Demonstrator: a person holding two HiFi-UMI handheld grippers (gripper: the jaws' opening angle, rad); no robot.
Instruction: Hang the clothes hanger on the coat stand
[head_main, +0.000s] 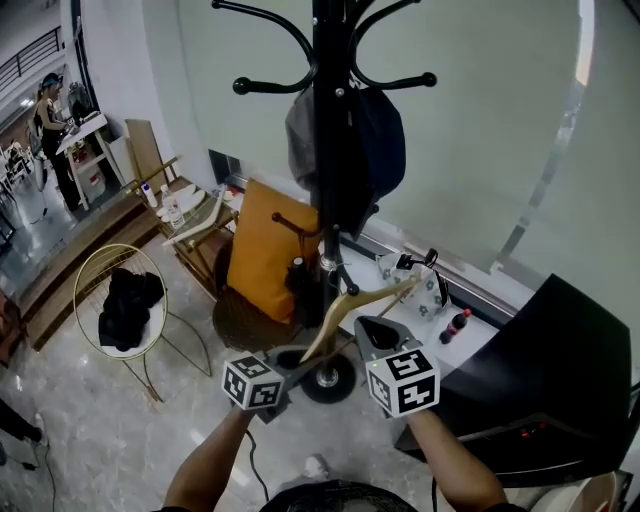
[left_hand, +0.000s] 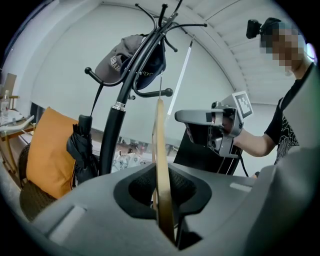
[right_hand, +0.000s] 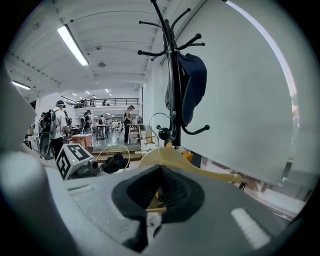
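Because fingers of my left gripper (left_hand: 167, 200) and right gripper (right_hand: 159, 195) both clamp the wooden clothes hanger (head_main: 345, 305), opposing pulls could twist it; or snag the navy cap (head_main: 378, 145).

Head view looks steeply down from above the forearms, with the coat stand (head_main: 325, 150) running up mid-frame. Both gripper views sit low and close (proper fisheye), facing up at it. All three share that stand: left gripper view centre-left, right gripper view centre-top.
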